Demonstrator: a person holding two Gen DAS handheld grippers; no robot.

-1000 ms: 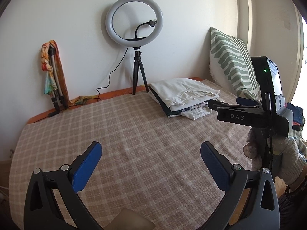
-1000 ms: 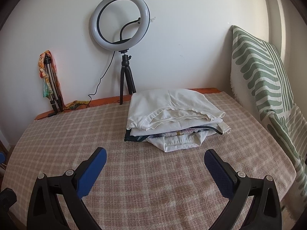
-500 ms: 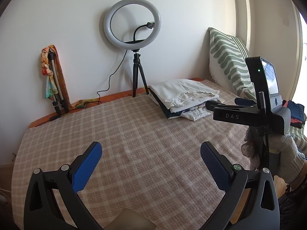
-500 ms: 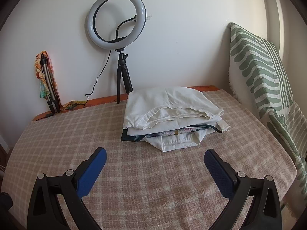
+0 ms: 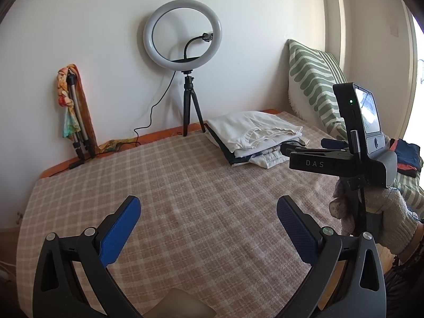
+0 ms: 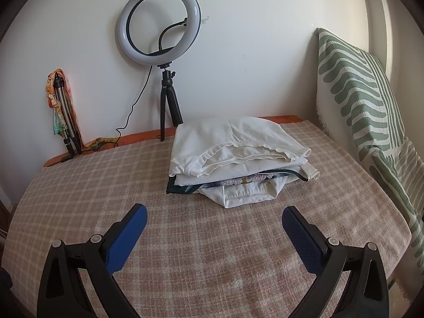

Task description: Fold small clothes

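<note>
Left wrist view: "DAS" lettering on right claw, both claws spread, left claw likewise empty.

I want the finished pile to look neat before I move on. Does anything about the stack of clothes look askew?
Slightly. In the stack of folded clothes, the bottom white piece sticks out past the front edge, and a dark-trimmed patterned layer pokes out at the left corner. The top white garment lies flat. Both grippers are open and clear of the pile.
</note>
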